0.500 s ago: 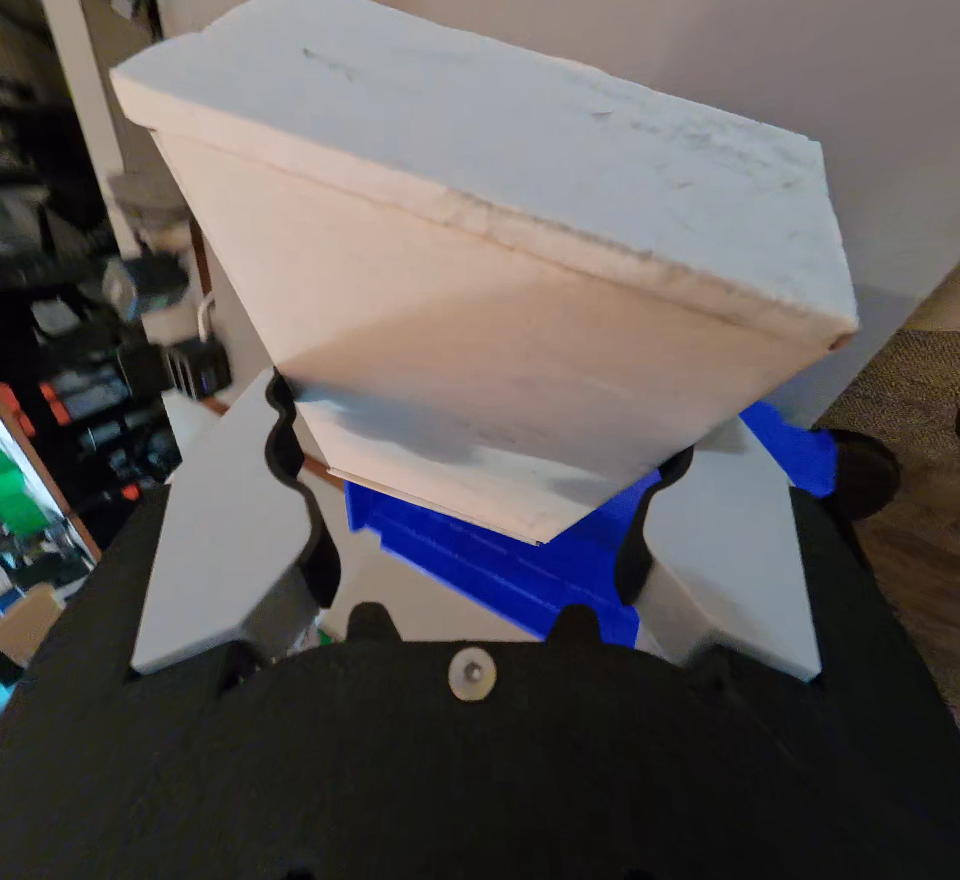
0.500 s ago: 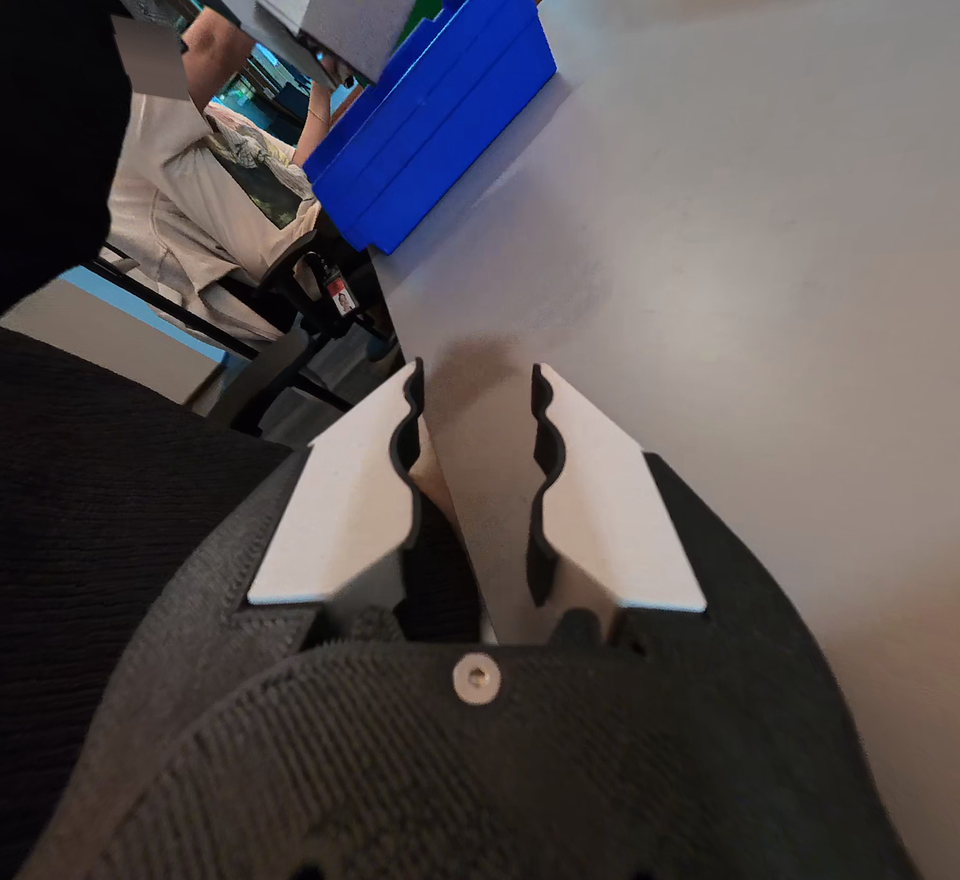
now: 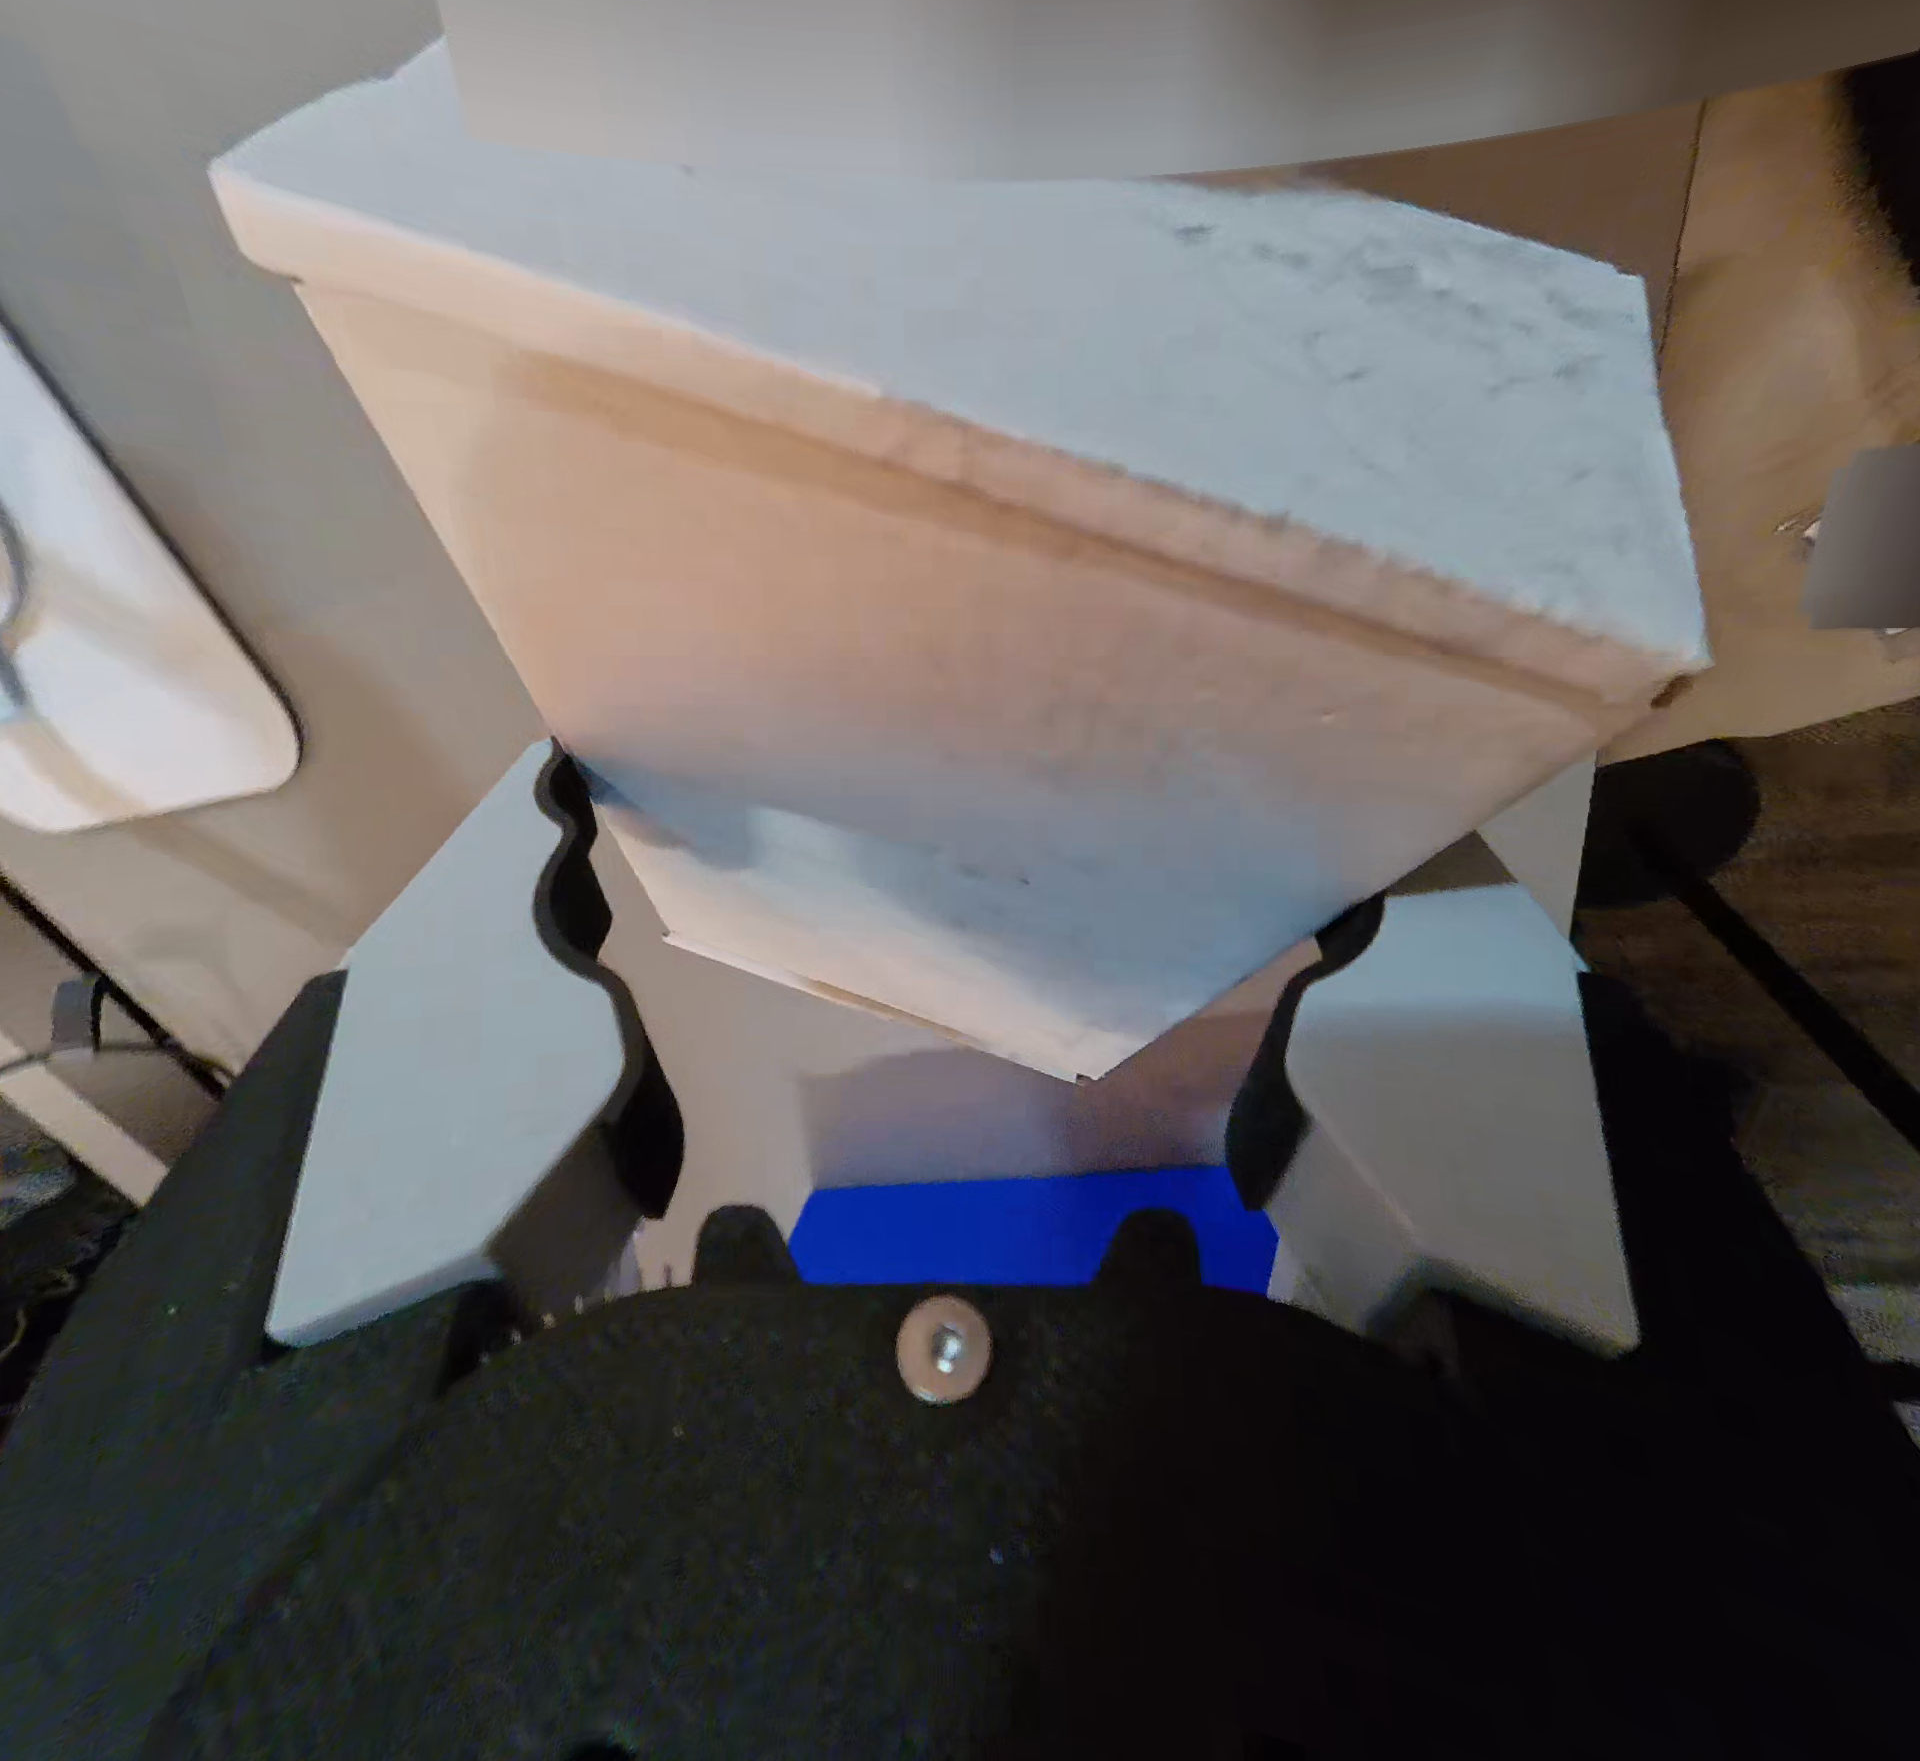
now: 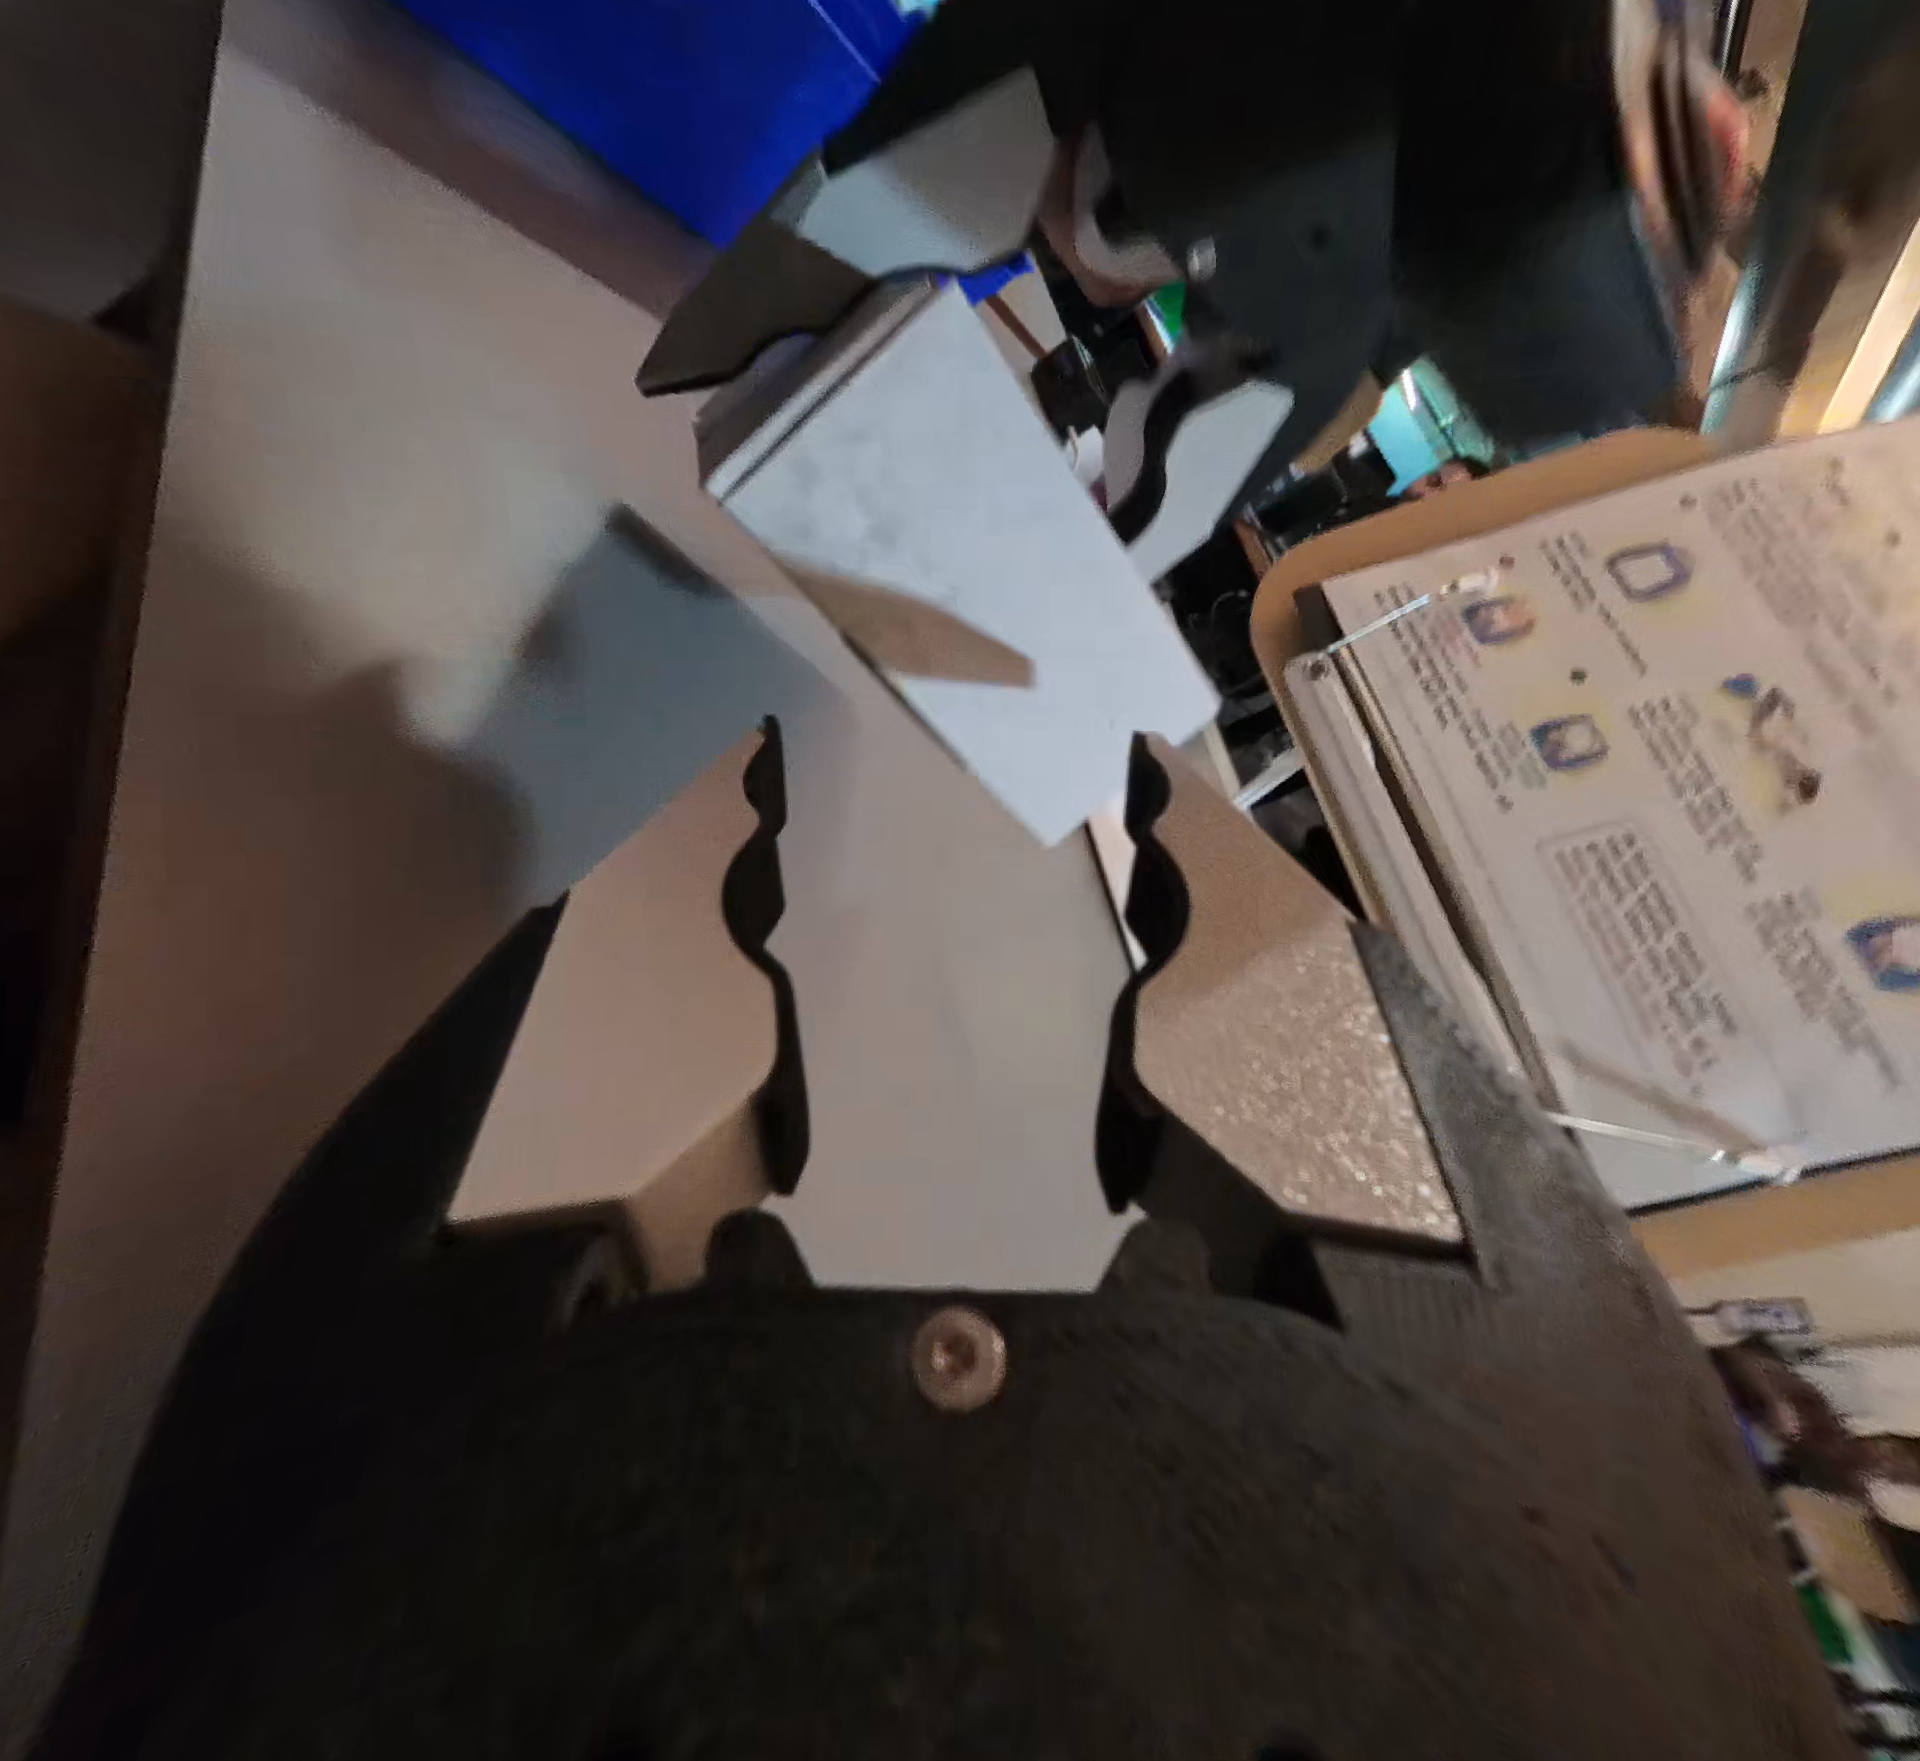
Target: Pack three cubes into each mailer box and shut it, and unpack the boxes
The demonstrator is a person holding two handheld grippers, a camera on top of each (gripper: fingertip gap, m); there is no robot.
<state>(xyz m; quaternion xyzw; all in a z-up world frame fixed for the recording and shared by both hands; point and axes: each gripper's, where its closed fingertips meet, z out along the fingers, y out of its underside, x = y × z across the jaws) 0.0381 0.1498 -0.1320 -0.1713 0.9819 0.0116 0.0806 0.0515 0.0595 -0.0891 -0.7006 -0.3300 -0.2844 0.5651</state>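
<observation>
The left tool point(image 3: 956, 880) is clamped on a closed white mailer box point(image 3: 987, 589), held tilted in the air above the pale surface point(image 4: 343, 485). The right tool point(image 4: 951, 973) stands apart and empty, near the box. A blue bin point(image 4: 623, 18) sits at the surface's far end.

White mailer box point(image 3: 997, 589), closed, scuffed, tilted, held off table, clamped at lower corners.
</observation>
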